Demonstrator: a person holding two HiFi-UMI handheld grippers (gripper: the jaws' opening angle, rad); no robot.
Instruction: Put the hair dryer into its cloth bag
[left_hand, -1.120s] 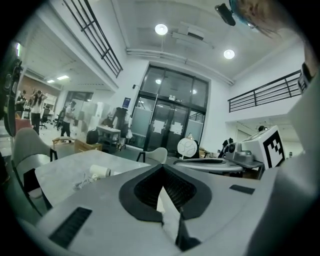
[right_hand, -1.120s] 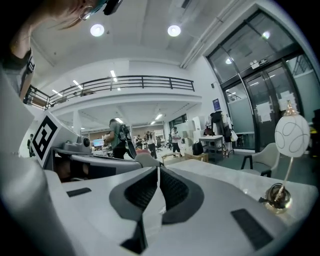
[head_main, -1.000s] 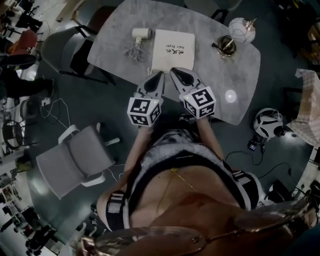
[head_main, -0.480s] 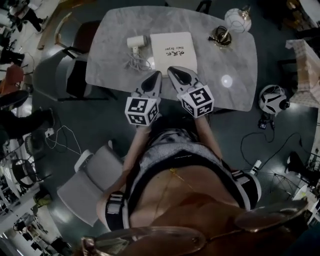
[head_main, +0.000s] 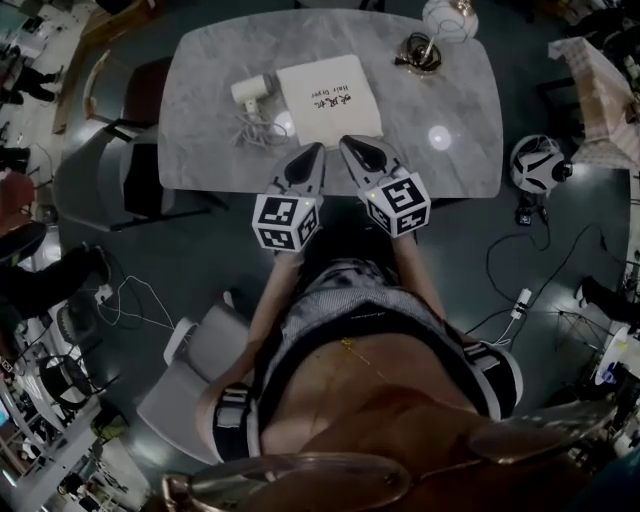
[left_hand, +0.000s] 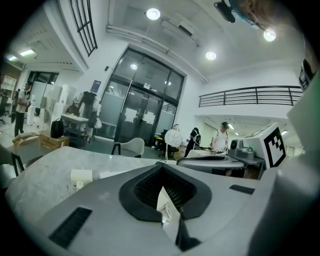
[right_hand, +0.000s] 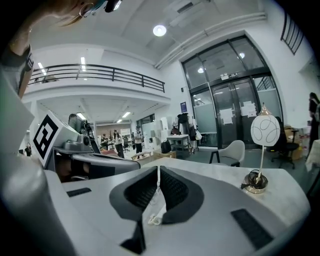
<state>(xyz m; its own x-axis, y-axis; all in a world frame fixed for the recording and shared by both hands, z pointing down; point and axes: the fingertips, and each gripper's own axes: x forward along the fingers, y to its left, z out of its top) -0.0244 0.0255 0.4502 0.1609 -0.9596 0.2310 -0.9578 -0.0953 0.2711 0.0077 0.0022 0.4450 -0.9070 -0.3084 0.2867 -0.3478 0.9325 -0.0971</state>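
On the table, the hair dryer lies just left of the cloth bag, its cord nearer the person; a lamp stands behind, right.

Seen from the head, the left tool and right tool cover the middle of the surface's near edge. The globe lamp, upper right, is cut off by the frame's top edge. Print on the cloth bag is too small to read. Blurred brown shapes along the bottom edge cannot be identified. In the left gripper view, the hair dryer, lower left, sits half hidden behind the tool's body. Only a white sliver shows through each tool's closed jaws.
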